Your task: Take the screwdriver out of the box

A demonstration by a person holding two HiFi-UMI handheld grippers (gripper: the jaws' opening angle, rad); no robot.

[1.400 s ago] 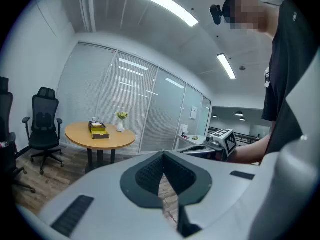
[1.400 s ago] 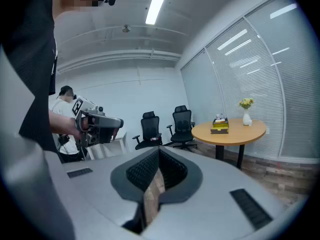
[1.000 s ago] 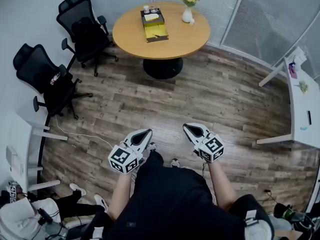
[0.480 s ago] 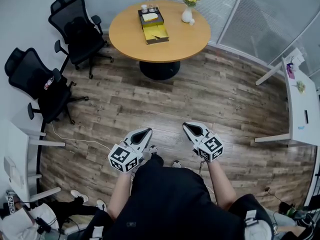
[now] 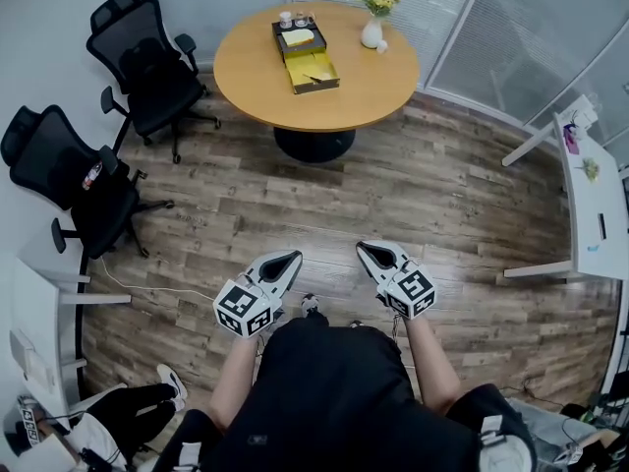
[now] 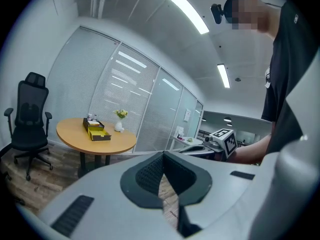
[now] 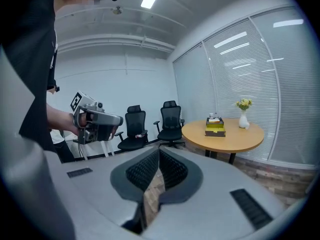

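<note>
The open box (image 5: 307, 52), dark outside with a yellow lining, lies on the round wooden table (image 5: 324, 96) at the far end of the room. It also shows as a small box (image 6: 96, 131) in the left gripper view and a small box (image 7: 215, 126) in the right one. The screwdriver is too small to make out. My left gripper (image 5: 280, 264) and right gripper (image 5: 378, 257) hang side by side over the wooden floor, well short of the table. Both are shut and hold nothing, with the fingertips (image 6: 162, 156) and the fingertips (image 7: 159, 151) meeting.
A white vase of flowers (image 5: 373, 29) stands beside the box. Two black office chairs (image 5: 147, 52) (image 5: 69, 180) stand at the left. White desks line the right wall (image 5: 595, 205) and the left wall (image 5: 39, 303). Another person's legs (image 5: 128, 411) show at the bottom left.
I have walked toward the table, carrying both grippers along; the floor and chairs have slid past. Both grippers keep the same pose and stay shut.
</note>
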